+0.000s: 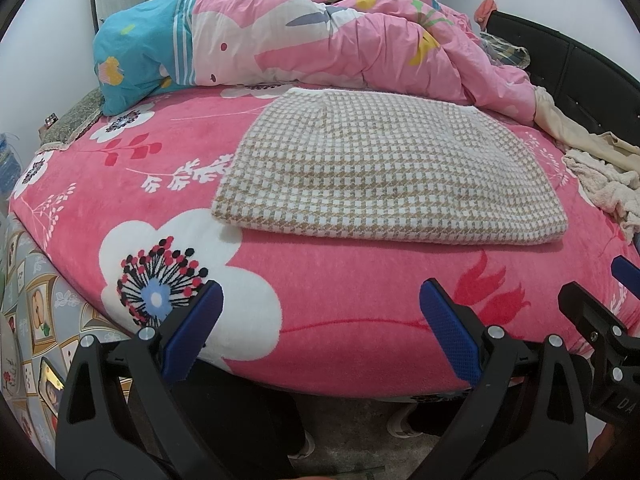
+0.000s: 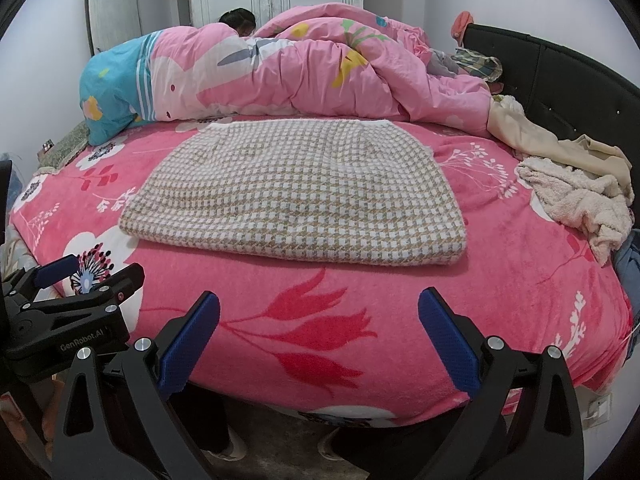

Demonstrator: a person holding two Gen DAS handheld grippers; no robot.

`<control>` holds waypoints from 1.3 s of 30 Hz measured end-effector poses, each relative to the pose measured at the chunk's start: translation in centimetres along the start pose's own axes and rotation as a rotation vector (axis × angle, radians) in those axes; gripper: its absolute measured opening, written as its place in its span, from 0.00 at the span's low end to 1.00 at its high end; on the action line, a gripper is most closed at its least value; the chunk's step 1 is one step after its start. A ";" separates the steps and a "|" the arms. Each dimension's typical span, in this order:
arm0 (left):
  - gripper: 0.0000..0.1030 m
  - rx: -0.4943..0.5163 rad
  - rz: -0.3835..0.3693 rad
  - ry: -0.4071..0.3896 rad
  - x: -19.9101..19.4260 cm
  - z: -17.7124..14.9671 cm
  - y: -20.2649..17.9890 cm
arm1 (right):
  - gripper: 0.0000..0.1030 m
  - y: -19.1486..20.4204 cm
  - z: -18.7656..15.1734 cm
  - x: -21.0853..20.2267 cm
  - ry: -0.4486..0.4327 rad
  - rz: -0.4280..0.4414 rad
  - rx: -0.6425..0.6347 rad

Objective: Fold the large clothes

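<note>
A beige-and-white houndstooth garment [image 1: 384, 168] lies folded flat in a neat rectangle on the pink flowered bed cover [image 1: 320, 300]; it also shows in the right wrist view [image 2: 296, 192]. My left gripper [image 1: 320, 320] is open and empty, held off the bed's near edge, well short of the garment. My right gripper [image 2: 320, 328] is open and empty at the same edge. Each gripper shows in the other's view: the right one [image 1: 608, 292] at the right border, the left one [image 2: 80, 276] at the left.
A pink and blue quilt [image 2: 280, 76] is heaped along the far side, with a person's dark hair [image 2: 240, 20] behind it. Cream fleece and beige clothes [image 2: 576, 192] lie crumpled at the right by the black headboard [image 2: 568, 76]. Floor and feet show below the bed edge.
</note>
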State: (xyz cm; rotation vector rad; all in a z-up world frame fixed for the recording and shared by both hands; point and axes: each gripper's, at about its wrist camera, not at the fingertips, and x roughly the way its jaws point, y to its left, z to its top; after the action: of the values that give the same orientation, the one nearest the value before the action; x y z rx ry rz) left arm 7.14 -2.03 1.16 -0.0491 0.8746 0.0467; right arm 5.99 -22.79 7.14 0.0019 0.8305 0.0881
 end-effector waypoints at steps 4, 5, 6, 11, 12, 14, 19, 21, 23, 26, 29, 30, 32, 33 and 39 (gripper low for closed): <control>0.92 0.000 0.000 0.000 0.0 0.0 0.0 | 0.94 0.0 -0.1 0.0 0.001 0.000 0.000; 0.92 0.000 0.000 -0.001 0.0 0.1 0.1 | 0.94 0.0 0.0 0.0 0.000 0.001 0.000; 0.92 0.000 0.000 -0.001 0.0 0.1 0.1 | 0.94 0.1 -0.1 0.0 0.000 0.000 0.000; 0.92 0.001 0.000 -0.002 0.0 0.1 0.1 | 0.94 0.0 0.0 0.0 0.001 0.000 0.000; 0.92 0.000 0.000 -0.001 0.0 0.0 0.0 | 0.94 0.1 -0.1 0.0 0.000 0.000 0.000; 0.92 0.000 0.001 -0.001 -0.1 0.1 0.0 | 0.94 0.0 0.0 0.0 -0.001 -0.001 -0.001; 0.92 -0.001 0.003 -0.003 -0.1 0.2 0.0 | 0.94 0.0 0.0 0.0 -0.002 -0.001 -0.001; 0.92 -0.001 0.003 -0.002 -0.1 0.2 0.0 | 0.94 0.0 0.0 0.0 -0.002 -0.001 -0.001; 0.92 -0.001 0.003 -0.003 -0.1 0.2 -0.1 | 0.94 0.0 0.0 0.0 -0.003 -0.001 -0.002; 0.92 -0.001 0.004 -0.004 -0.1 0.3 0.1 | 0.94 -0.2 0.1 0.0 -0.004 0.000 -0.002; 0.92 -0.002 0.002 -0.003 -0.1 0.3 0.1 | 0.94 -0.2 0.1 0.0 -0.004 0.001 -0.001; 0.92 -0.003 0.003 -0.003 -0.1 0.2 0.1 | 0.94 -0.1 0.1 0.0 -0.004 0.000 -0.002; 0.92 -0.001 0.002 -0.002 -0.1 0.2 0.1 | 0.94 0.0 0.1 0.0 -0.003 0.000 -0.002; 0.92 -0.001 0.001 -0.003 -0.1 0.2 0.1 | 0.94 0.0 0.1 0.0 -0.003 0.001 -0.002; 0.92 0.000 0.001 -0.001 -0.2 0.3 0.1 | 0.94 -0.1 0.1 -0.1 -0.002 -0.002 -0.004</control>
State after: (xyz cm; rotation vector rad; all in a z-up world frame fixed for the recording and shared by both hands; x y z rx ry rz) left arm 7.29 -1.94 1.50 -0.0482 0.8739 0.0476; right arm 6.05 -22.86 7.25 -0.0026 0.8281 0.0879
